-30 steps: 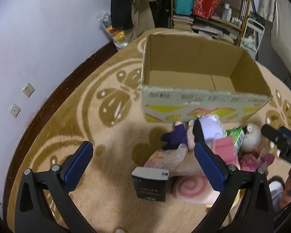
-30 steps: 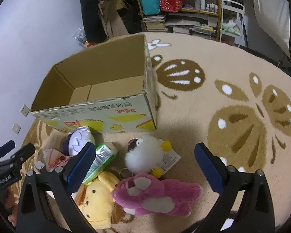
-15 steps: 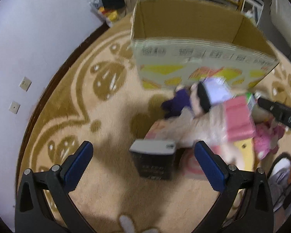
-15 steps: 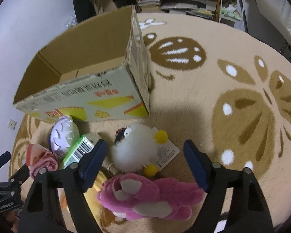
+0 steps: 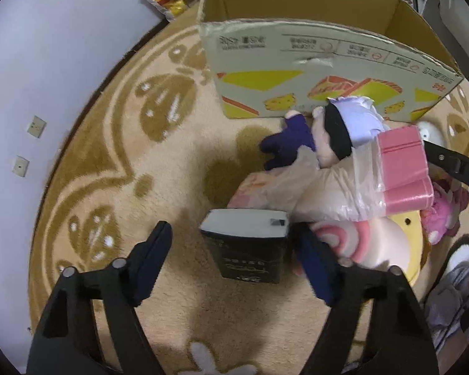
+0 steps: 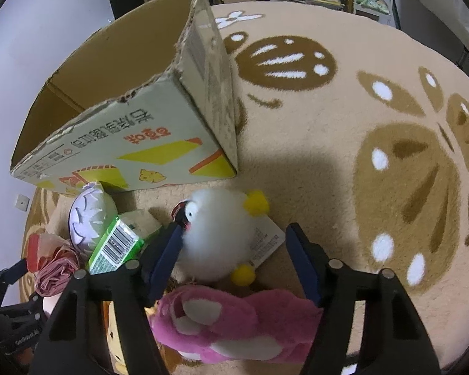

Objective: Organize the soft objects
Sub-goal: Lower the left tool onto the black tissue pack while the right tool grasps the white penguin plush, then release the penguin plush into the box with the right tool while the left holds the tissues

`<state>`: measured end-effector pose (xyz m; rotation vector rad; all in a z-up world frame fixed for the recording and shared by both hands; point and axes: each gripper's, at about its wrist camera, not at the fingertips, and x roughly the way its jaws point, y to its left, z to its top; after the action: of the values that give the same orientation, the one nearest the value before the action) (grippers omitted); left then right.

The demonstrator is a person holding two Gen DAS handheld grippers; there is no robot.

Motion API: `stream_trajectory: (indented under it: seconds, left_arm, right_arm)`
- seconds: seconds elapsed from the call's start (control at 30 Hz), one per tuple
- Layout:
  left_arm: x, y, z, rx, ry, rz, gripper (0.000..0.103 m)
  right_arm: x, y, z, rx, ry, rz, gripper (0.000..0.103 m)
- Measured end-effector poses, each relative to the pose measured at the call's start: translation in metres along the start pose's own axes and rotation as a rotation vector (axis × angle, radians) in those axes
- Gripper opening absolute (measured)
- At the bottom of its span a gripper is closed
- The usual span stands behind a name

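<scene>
Between my left fingers I've got a black box (image 5: 248, 257) with a grey top, and past the right fingertip a cream cushion (image 5: 364, 243) with a pink swirl. Cardboard box (image 5: 322, 72) ahead has yellow and orange shapes on white. Rug (image 6: 359, 162) is beige with brown motifs. Between my right fingers: white fluffy bird (image 6: 220, 234) with yellow feet, hot pink plush (image 6: 234, 325) nearer me
</scene>
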<state>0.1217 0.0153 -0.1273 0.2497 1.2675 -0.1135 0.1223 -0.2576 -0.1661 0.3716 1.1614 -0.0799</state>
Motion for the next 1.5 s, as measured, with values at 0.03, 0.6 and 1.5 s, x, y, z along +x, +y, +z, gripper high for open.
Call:
stream_trajectory:
  seconds: [0.03, 0.6, 1.5]
  left_arm:
    - [0.001, -0.001, 0.000, 0.005, 0.003, -0.006, 0.059]
    - [-0.030, 0.000, -0.005, -0.035, -0.122, 0.076, 0.048]
    - [-0.122, 0.028, 0.008, -0.142, -0.472, 0.104, 0.047]
  right_arm:
    - [0.002, 0.002, 0.000, -0.005, 0.004, 0.006, 0.070]
    - [-0.007, 0.022, 0.005, -0.006, -0.093, 0.040, 0.007]
    - [-0.136, 0.019, -0.001, -0.026, -0.363, 0.193, 0.005]
